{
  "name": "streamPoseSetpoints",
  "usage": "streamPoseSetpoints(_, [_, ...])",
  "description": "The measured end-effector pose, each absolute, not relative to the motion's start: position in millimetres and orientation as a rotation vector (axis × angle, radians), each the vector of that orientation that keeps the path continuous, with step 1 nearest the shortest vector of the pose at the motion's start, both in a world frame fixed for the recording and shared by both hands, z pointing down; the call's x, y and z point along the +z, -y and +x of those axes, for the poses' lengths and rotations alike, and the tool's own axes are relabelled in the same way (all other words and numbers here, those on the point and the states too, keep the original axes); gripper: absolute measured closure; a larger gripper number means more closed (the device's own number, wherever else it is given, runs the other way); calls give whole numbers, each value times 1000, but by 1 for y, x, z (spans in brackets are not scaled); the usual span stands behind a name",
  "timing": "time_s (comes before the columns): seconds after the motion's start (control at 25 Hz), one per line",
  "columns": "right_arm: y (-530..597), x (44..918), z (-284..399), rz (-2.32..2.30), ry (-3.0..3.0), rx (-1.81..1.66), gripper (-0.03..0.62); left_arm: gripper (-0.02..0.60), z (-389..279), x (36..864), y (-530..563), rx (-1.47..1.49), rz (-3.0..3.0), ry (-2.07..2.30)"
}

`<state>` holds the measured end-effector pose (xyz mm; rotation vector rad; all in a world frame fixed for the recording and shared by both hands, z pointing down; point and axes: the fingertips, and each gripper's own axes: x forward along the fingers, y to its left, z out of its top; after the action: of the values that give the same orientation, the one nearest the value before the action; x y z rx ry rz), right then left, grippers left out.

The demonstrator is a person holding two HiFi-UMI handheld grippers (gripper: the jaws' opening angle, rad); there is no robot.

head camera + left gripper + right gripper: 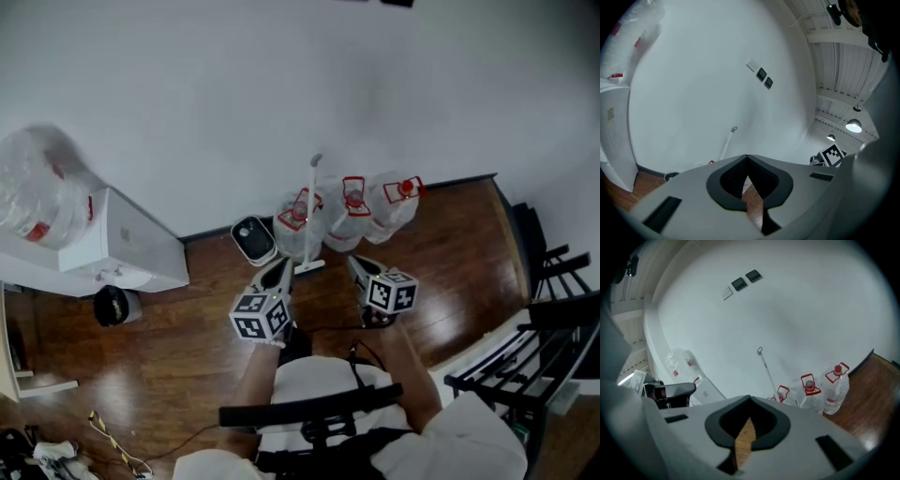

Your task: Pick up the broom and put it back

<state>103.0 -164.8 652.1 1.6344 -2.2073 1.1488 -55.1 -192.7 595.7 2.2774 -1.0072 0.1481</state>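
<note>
Left gripper (279, 274) and right gripper (360, 272) are side by side over the wooden floor (187, 366). We see both pairs of jaws together, with nothing between them. Beyond them, apart from both, the broom (312, 211) stands upright against the far white wall (281, 94), in front of the leftmost of three water jugs (352, 220).
</note>
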Motion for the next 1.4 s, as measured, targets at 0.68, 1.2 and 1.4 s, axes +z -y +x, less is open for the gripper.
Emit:
streamPoseSetpoints(0.68, [-91, 573, 147, 1586, 2435, 897, 588, 594, -16, 565, -87, 207, 2341, 1138])
streamPoseSetpoints(1.2, [-162, 551, 104, 1703, 2434, 890, 588, 594, -59, 539, -136, 195, 2377, 1081])
streamPoseSetpoints(1.4, [-161, 545, 88, 1749, 2386, 805, 589, 594, -76, 533, -131, 192, 2404, 1075])
